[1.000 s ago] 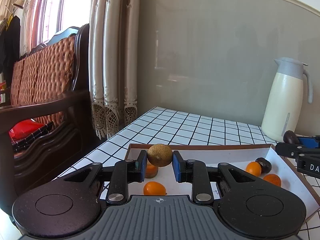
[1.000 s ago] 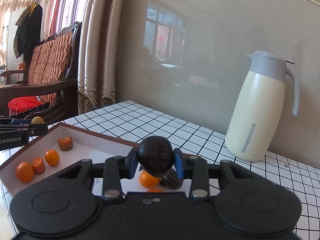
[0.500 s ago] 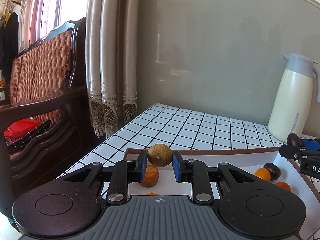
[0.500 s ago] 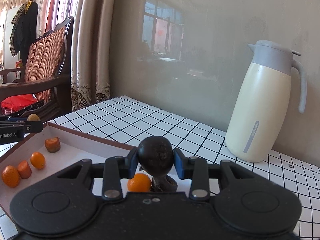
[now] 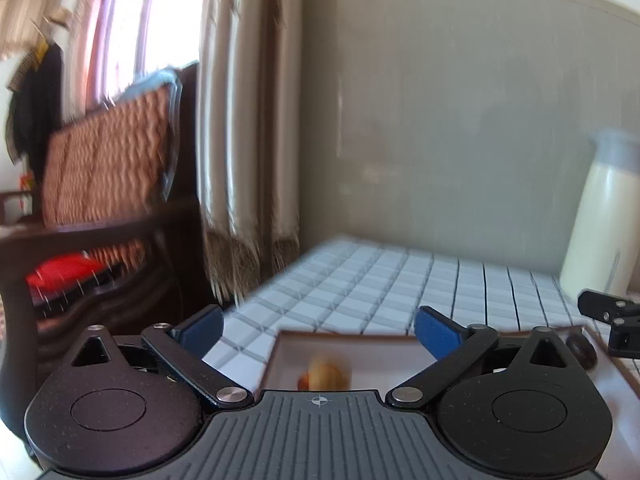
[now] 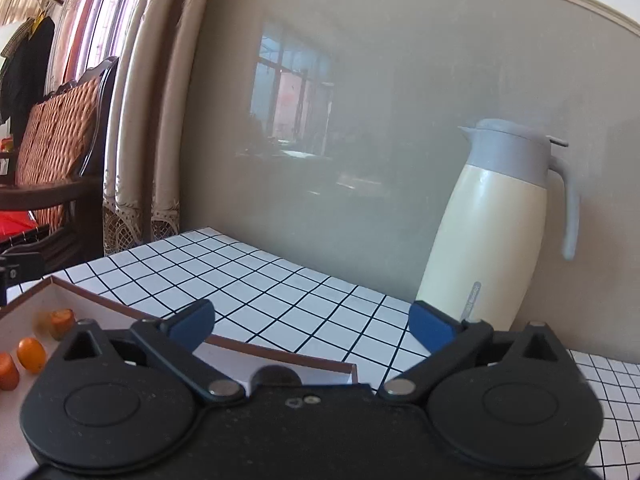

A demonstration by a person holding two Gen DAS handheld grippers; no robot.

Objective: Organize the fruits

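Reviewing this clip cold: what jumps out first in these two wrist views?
Both grippers, the left gripper and the right gripper, gape wide open and empty above the shallow brown-rimmed tray. A blurred yellowish fruit lies in the tray just ahead of the left one, and small orange fruits sit at the tray's left end. The tall cream thermos jug stands against the wall on the checked tabletop.

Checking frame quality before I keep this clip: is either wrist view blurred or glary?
Left wrist view: heavy motion smear on the curtain, checked tabletop and yellowish fruit in the tray; the window is blown out. Right wrist view: sharp, with a window reflection on the glossy wall panel beside the thermos jug.
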